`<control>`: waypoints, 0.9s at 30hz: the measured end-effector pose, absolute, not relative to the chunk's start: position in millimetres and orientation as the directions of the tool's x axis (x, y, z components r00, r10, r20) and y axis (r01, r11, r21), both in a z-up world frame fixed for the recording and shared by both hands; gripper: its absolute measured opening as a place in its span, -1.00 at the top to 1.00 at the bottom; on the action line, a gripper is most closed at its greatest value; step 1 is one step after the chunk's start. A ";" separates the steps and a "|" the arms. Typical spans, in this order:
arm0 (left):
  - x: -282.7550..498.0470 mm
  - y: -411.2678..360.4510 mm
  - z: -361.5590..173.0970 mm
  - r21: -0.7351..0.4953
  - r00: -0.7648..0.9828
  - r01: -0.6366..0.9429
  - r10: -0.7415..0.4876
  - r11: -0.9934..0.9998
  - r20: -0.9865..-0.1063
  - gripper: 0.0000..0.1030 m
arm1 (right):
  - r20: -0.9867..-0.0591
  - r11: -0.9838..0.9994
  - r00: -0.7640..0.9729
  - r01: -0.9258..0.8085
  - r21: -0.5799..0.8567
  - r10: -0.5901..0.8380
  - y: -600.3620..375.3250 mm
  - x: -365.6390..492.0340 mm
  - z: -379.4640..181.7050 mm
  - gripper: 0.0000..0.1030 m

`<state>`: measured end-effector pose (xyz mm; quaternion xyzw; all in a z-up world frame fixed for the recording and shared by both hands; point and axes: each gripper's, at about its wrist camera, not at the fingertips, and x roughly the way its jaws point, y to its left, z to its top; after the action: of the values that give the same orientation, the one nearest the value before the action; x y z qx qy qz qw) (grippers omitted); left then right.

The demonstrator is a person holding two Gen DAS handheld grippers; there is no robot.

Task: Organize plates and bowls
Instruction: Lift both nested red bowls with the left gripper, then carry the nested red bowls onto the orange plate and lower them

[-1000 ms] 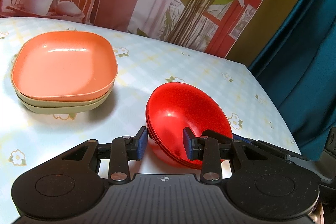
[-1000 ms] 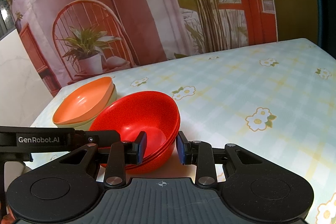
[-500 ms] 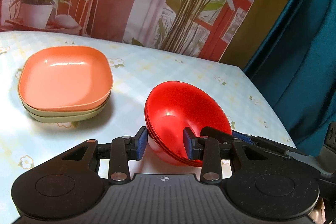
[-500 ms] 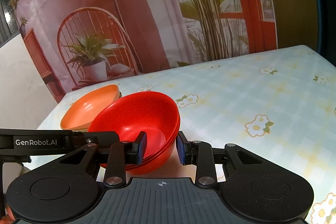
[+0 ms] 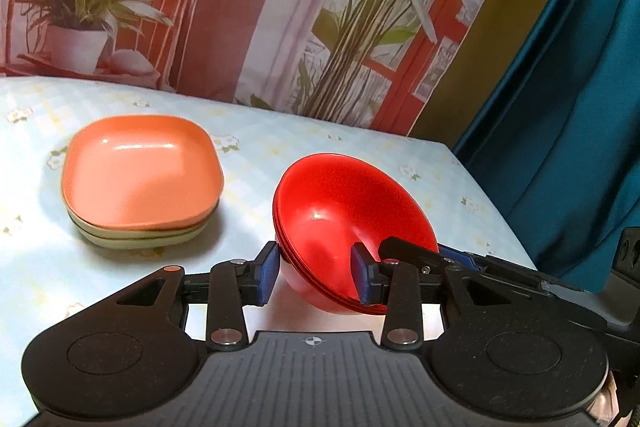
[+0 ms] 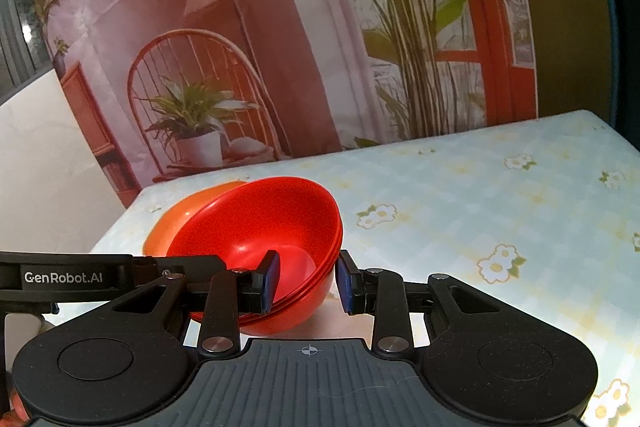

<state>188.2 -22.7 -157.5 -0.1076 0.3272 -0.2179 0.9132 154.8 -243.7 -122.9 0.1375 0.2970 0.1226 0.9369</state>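
A stack of red bowls (image 5: pixel 344 211) is held tilted above the table, gripped from two sides. My left gripper (image 5: pixel 316 273) is shut on the stack's near rim, one finger inside and one outside. My right gripper (image 6: pixel 306 279) is shut on the opposite rim of the red bowls (image 6: pixel 264 227) the same way. An orange square plate (image 5: pixel 140 173) lies on top of a pale green plate (image 5: pixel 140 237) on the table to the left; in the right wrist view the orange plate (image 6: pixel 176 223) is partly hidden behind the bowls.
The table carries a light blue checked cloth with flowers (image 6: pixel 496 263). A printed backdrop of plants and a chair (image 5: pixel 280 7) stands behind the table's far edge. A teal curtain (image 5: pixel 568 107) hangs past the right edge.
Both grippers have risen with the red bowl stack; the table and the plate stack look lower and farther away. The grip on the bowls is unchanged.
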 end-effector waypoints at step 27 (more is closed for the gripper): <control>213.1 42.7 -123.7 -0.327 0.769 0.246 -0.390 0.912 -0.507 0.19 | -0.506 0.896 0.750 -0.273 0.350 0.426 -174.2 223.6 -90.8 0.44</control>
<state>213.1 42.7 -123.7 -0.1217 0.2943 -0.1705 0.9325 223.6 -174.2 -90.8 0.1281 0.2990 0.1885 0.9266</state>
